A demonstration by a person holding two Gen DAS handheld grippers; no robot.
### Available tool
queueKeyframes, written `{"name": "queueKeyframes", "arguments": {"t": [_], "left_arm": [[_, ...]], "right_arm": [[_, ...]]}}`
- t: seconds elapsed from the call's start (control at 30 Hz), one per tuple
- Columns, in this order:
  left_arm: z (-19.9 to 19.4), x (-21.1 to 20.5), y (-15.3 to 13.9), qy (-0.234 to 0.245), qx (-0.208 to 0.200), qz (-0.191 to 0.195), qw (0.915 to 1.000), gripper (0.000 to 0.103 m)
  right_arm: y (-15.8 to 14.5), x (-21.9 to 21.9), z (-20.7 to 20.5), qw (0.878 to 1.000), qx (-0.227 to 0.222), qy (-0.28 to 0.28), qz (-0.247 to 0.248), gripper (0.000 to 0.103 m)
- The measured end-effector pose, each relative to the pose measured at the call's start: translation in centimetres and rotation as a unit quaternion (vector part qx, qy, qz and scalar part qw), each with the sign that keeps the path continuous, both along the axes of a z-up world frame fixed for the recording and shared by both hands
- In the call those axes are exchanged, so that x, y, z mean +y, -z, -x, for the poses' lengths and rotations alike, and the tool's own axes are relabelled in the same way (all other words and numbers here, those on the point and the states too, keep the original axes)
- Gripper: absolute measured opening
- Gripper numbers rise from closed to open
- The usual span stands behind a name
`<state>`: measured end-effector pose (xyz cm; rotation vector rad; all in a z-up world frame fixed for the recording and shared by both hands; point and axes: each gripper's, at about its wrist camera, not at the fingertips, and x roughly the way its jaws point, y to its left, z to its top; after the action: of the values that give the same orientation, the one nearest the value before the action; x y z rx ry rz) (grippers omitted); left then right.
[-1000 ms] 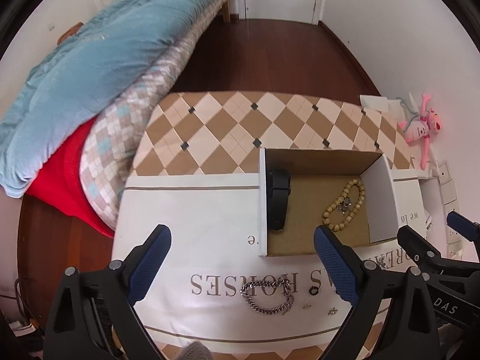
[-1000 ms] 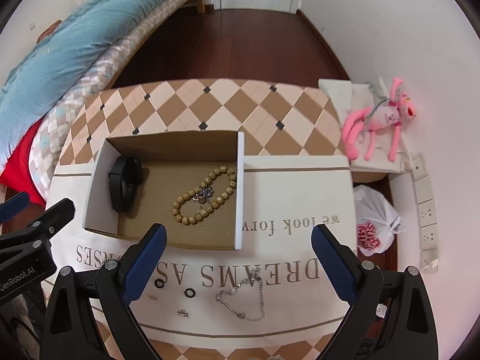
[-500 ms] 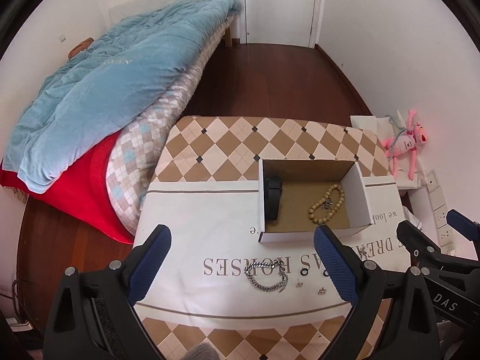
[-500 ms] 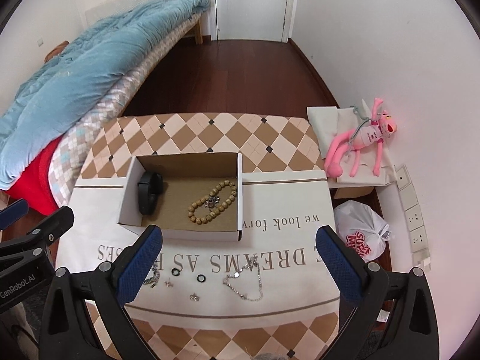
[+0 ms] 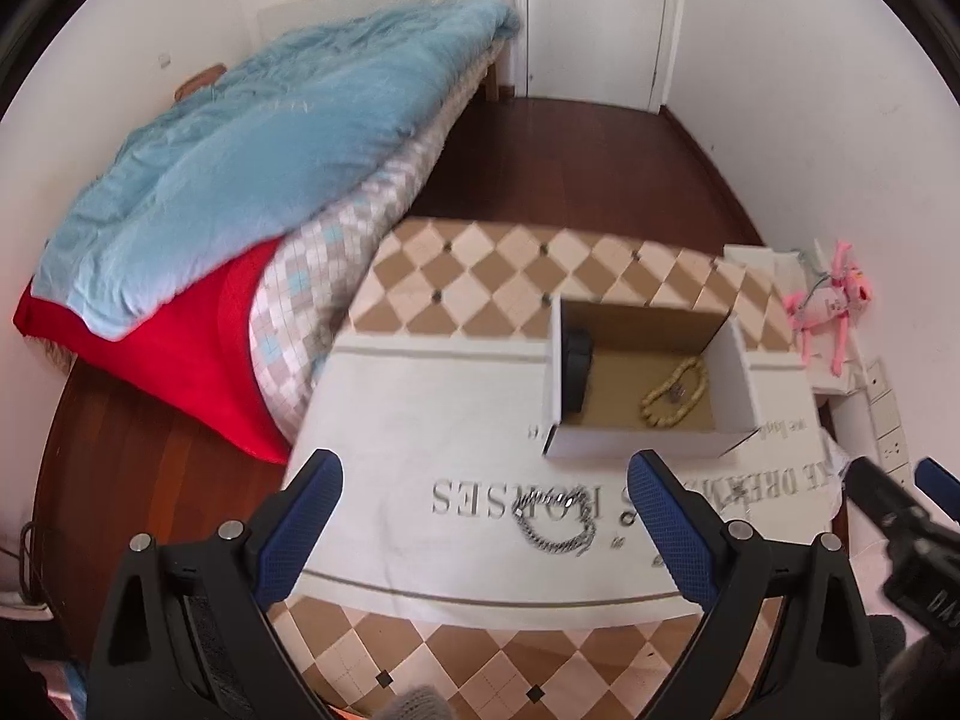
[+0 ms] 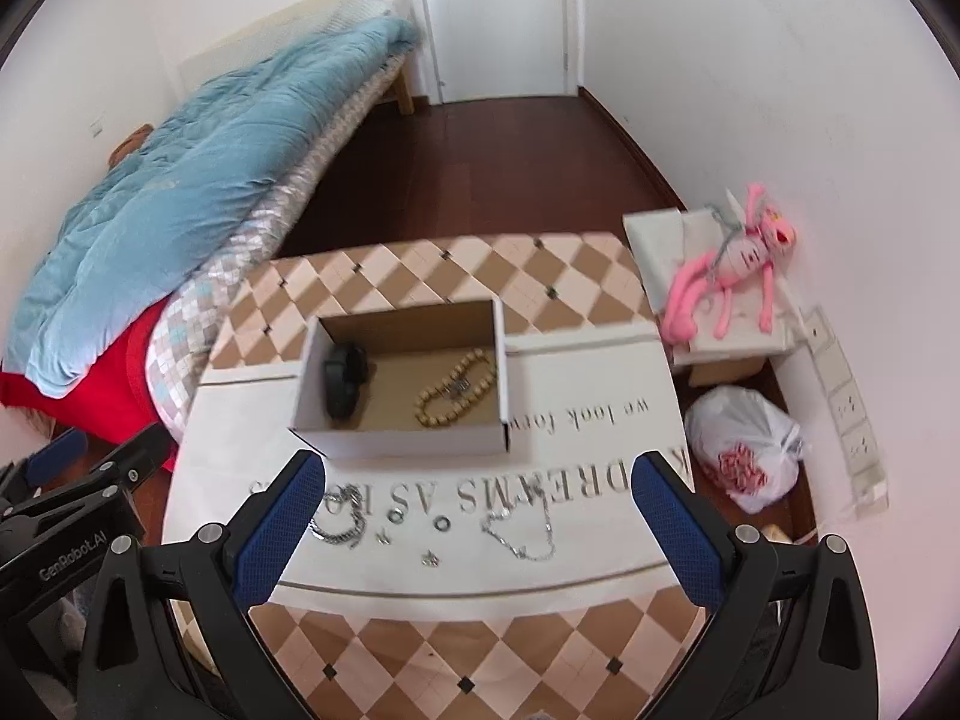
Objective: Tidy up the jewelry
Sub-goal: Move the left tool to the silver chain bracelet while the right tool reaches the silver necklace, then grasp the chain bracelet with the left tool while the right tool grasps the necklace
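Both grippers hang above the near edge of the table (image 6: 540, 648), well clear of everything on it. The left gripper (image 5: 483, 531) has its blue-padded fingers spread wide with nothing between them, and the right gripper (image 6: 480, 531) is spread just as wide and just as empty.

On the white printed cloth (image 6: 252, 450) that covers the middle of the checkered tabletop stands an open cardboard box (image 6: 408, 441), toward the far side of the cloth. Inside it a black band (image 6: 343, 381) leans against the left wall, and a loop of tan wooden beads (image 6: 456, 387) lies on the box floor toward the right wall.

The loose pieces are strung along the cloth's near edge, in front of the box: a chunky silver chain bracelet (image 5: 555, 525) to the left, two small dark rings (image 6: 443, 522) beside it, a thin silver chain (image 6: 522, 531) to the right, and a couple of tiny bits that may be earrings or studs, too small and blurred to tell.

A pink plush toy (image 6: 735, 267) lies on a low box off the table's far right corner.
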<state>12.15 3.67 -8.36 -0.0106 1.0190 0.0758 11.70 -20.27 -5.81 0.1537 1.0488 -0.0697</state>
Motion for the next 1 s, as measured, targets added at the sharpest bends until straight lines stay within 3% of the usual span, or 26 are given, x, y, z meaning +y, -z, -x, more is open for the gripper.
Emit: {"name": "queueKeyframes", "arguments": {"t": [0.23, 0.3, 0.4, 0.53, 0.6, 0.67, 0.73, 0.77, 0.8, 0.83, 1.0], "left_arm": [[-0.2, 0.4, 7.8, -0.015, 0.07, -0.012, 0.9974, 0.097], [-0.3, 0.3, 9.5, -0.019, 0.084, -0.015, 0.9962, 0.097], [-0.7, 0.1, 12.1, -0.023, 0.107, -0.018, 0.9939, 0.097], [-1.1, 0.0, 14.4, -0.026, 0.128, -0.016, 0.9913, 0.096], [-1.1, 0.1, 14.9, -0.024, 0.132, -0.013, 0.9908, 0.096], [-1.2, 0.3, 15.2, -0.023, 0.134, -0.01, 0.9907, 0.096], [-1.3, 0.4, 15.5, -0.02, 0.139, 0.0, 0.9901, 0.096], [-1.3, 0.3, 15.5, -0.017, 0.14, 0.002, 0.99, 0.096], [-1.4, 0.1, 15.6, -0.012, 0.14, 0.004, 0.9901, 0.096], [-1.6, 0.1, 15.7, -0.009, 0.139, 0.006, 0.9902, 0.096], [-2.4, -0.8, 16.1, 0.009, 0.14, 0.007, 0.9901, 0.096]], "right_arm": [[8.4, -4.4, 0.7, 0.994, 0.068, 0.071, -0.045, 0.1], [10.9, -5.1, 0.7, 0.992, 0.089, 0.081, -0.048, 0.088], [14.7, -5.4, 0.2, 0.988, 0.119, 0.085, -0.04, 0.08], [17.5, -5.1, 0.0, 0.987, 0.134, 0.08, -0.024, 0.065], [17.7, -4.3, -0.1, 0.99, 0.123, 0.072, -0.001, 0.054], [17.8, -3.5, -0.3, 0.99, 0.12, 0.064, 0.027, 0.053], [17.8, -3.1, -0.3, 0.992, 0.109, 0.059, 0.034, 0.043], [17.7, -2.8, -0.3, 0.992, 0.106, 0.055, 0.036, 0.033], [17.7, -2.6, -0.4, 0.992, 0.105, 0.053, 0.038, 0.014], [17.6, -2.4, -0.4, 0.992, 0.107, 0.052, 0.038, 0.004], [17.5, -2.6, -0.2, 0.993, 0.106, 0.049, 0.027, 0.0]]}}
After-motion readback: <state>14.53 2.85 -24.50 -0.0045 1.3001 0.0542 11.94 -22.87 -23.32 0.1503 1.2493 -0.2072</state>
